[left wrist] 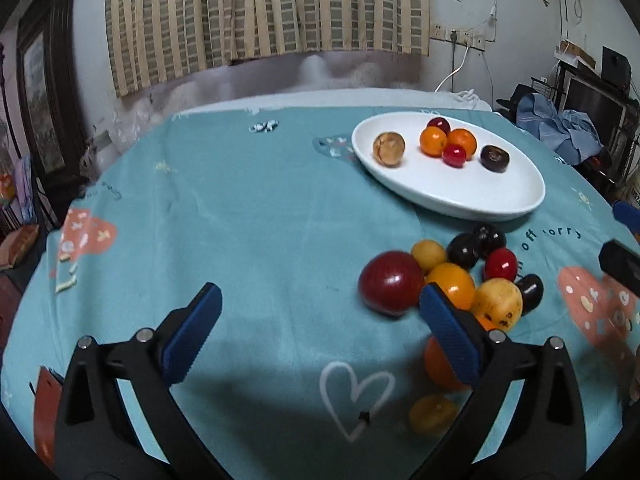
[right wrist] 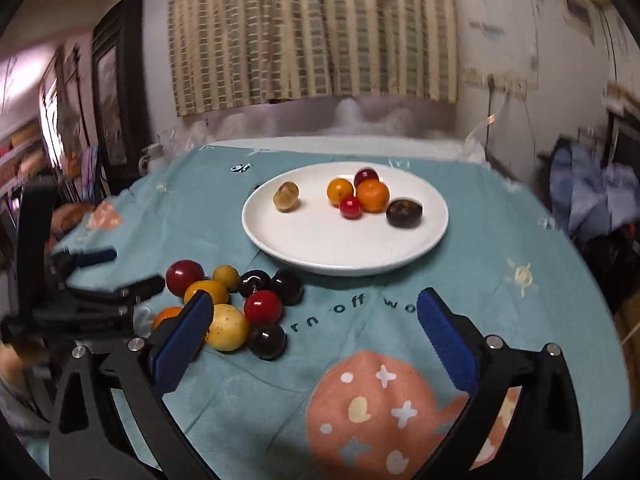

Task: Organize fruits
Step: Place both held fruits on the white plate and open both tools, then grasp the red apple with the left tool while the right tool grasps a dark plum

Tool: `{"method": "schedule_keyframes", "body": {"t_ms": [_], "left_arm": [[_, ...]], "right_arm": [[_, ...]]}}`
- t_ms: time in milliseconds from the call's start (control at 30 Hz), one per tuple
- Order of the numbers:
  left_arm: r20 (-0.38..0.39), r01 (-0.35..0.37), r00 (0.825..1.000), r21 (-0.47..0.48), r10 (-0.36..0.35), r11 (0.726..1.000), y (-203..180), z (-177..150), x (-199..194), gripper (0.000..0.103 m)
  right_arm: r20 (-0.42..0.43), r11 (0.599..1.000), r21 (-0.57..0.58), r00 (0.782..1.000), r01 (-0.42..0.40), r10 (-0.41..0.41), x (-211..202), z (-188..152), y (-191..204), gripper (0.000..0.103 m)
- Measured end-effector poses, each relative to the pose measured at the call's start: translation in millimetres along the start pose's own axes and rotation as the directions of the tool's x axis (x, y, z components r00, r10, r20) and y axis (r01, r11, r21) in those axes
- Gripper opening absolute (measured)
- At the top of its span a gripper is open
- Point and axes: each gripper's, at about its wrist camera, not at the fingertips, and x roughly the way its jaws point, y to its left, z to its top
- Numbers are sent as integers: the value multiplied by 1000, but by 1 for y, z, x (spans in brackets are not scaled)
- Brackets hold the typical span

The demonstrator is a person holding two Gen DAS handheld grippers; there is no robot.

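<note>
Both grippers hang with jaws spread wide and empty above a teal printed cloth covering the desk point(right wrist: 500, 240); the left gripper point(left wrist: 320, 332) sits low beside a loose heap of small round fruit point(left wrist: 460, 276), its right-hand finger just in front of an orange piece, while the right gripper point(right wrist: 316, 336) hovers with the same heap at its left finger. The step in hand appears to be picking one fruit from the heap; it would likely go best by taking an outlying piece such as the large dark-red fruit point(left wrist: 391, 282), centring it between the pads and closing gently, since neighbours touching one another may roll. The fruits are near-spherical, with no clear long axis; stem ends are mostly too small to read. Beyond the heap lies the white oval plate point(left wrist: 480, 196), its long axis running from near right to far left in the left view, holding six fruits clustered toward its far side.
</note>
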Motion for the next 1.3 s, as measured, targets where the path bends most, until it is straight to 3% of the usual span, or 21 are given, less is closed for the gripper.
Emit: {"method": "schedule_keyframes", "body": {"t_ms": [100,367,467,567,700,800,900,1100,1267,1300], "left_arm": [[-30,-32,999,31,33,999,-2,1,10,101],[-65,22,998,73,-17,997,-11,6,24,101],[-77,-18,997,86,25,996,-8,8,29,101],[-64,-70,995,33,72,997,11,8,27,101],[-73,1,997,-39,-4,999,24,11,29,101],[-79,17,997,20,-15,1000,13,14,36,101],[-97,60,993,4,-59,998,13,20,46,99],[-124,122,984,-60,-128,991,20,37,73,91],[-179,162,970,-43,-167,986,11,39,87,58],[-181,165,969,-43,-170,985,11,38,87,57]], "right_arm": [[-14,999,-29,1000,18,-19,4,0,3,102],[-78,996,86,997,-8,15,15,-2,-17,102],[-75,995,96,997,-9,16,14,-3,-18,102],[-74,995,99,997,-17,25,13,-3,-18,102],[-77,995,99,996,-27,35,13,-3,-18,102],[-79,995,95,996,-30,37,14,-4,-17,102],[-83,994,97,995,-44,52,15,-5,-16,102],[-114,994,82,990,-78,87,23,-8,-9,102],[-126,993,72,987,-90,99,25,-9,-5,98],[-132,993,72,986,-95,104,26,-10,-5,97]]}}
